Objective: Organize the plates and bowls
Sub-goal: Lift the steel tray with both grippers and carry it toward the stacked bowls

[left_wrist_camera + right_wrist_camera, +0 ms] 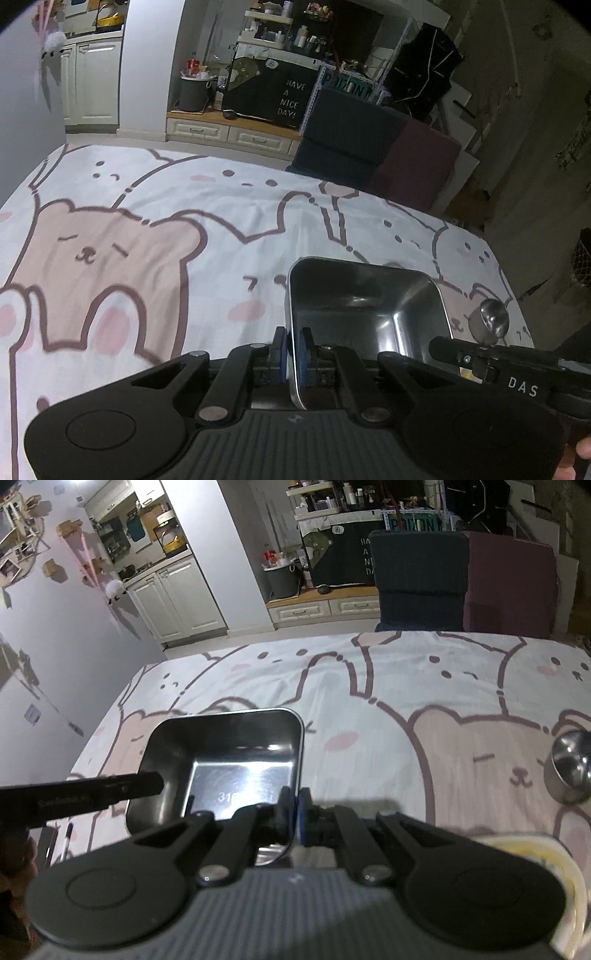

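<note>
A square stainless steel tray [369, 310] hangs above the bear-print tablecloth [147, 229], held from both sides. My left gripper [293, 350] is shut on the tray's left rim, with its blue pads pressed against the thin wall. In the right wrist view the same tray [229, 753] shows its shiny, bare bottom. There my right gripper [294, 812] is shut on the right rim. The left gripper's black body [92, 794] reaches in from the left edge of that view. A small round steel cup [570, 771] stands on the cloth to the right, and the left wrist view shows this cup [489, 321] behind the right gripper's body [517, 384].
A pale yellow bowl [546, 853] sits low at the right, half hidden by the gripper. A pen [68, 840] lies near the table's left edge. Beyond the far edge stand a dark blue chair [421, 583] and a maroon chair [513, 587]; behind them are cabinets and cluttered shelves.
</note>
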